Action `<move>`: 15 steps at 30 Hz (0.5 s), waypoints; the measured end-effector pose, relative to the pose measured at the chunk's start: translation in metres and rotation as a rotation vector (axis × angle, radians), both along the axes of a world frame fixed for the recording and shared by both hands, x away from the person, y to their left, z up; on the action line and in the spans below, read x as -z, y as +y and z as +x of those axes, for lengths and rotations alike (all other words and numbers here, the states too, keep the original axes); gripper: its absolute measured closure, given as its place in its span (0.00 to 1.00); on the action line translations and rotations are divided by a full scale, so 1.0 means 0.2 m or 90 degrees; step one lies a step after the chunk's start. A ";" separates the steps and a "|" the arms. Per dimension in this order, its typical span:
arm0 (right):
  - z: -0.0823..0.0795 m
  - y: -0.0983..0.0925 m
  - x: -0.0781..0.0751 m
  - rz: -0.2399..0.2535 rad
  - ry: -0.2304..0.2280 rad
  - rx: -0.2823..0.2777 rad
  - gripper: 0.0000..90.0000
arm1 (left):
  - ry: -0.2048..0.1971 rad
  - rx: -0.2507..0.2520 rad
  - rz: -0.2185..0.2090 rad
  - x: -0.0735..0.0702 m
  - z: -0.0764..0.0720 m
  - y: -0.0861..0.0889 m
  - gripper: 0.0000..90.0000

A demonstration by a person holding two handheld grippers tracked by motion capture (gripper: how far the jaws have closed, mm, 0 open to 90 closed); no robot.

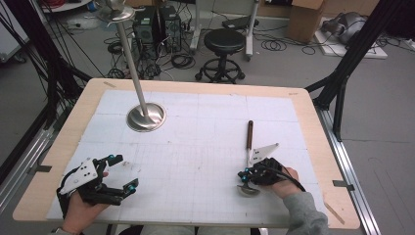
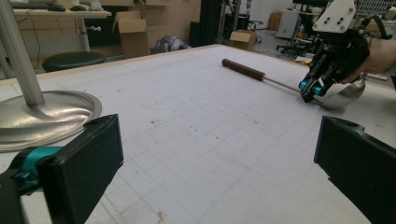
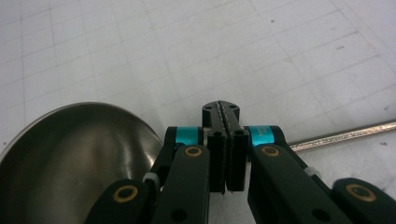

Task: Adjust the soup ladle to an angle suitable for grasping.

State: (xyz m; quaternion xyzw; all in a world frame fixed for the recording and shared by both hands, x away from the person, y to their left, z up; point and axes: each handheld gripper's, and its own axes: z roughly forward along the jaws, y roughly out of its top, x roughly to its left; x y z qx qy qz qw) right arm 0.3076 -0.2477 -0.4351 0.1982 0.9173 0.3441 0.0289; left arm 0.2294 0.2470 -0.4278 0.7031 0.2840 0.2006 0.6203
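Observation:
A ladle lies on the white gridded mat, its brown wooden handle (image 1: 249, 131) pointing away and its steel bowl (image 1: 248, 190) near the front edge. My right gripper (image 1: 243, 175) is shut, the pads pressed together with nothing showing between them. Its tip sits over the thin shaft (image 3: 345, 136) right beside the bowl (image 3: 70, 158). The left gripper view shows that gripper (image 2: 310, 88) low at the shaft, next to the bowl (image 2: 343, 93). My left gripper (image 1: 125, 172) rests at the front left, its jaws wide open and empty, far from the ladle (image 2: 243, 70).
A steel stand with a round base (image 1: 146, 117) and a tall pole rises at the back left of the mat; its base (image 2: 46, 112) lies just beyond my left jaw. The wooden table rim (image 1: 195, 85) borders the mat. A black stool (image 1: 224, 41) stands behind the table.

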 end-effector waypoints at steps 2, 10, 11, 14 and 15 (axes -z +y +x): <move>0.00 -0.01 0.00 -0.008 -0.001 0.007 1.00 | 0.000 0.001 -0.001 0.00 0.00 0.00 0.02; 0.01 -0.06 -0.02 -0.029 -0.017 0.049 1.00 | 0.000 0.001 -0.001 0.00 0.00 0.00 0.02; 0.01 -0.06 -0.02 -0.029 -0.017 0.049 1.00 | -0.001 0.000 0.000 0.00 0.00 0.00 0.02; 0.02 -0.10 -0.02 -0.031 -0.015 0.064 1.00 | -0.001 0.000 0.000 0.00 0.00 0.00 0.02; 0.02 -0.11 -0.02 -0.032 -0.012 0.069 1.00 | -0.001 0.000 0.000 0.00 0.00 0.00 0.02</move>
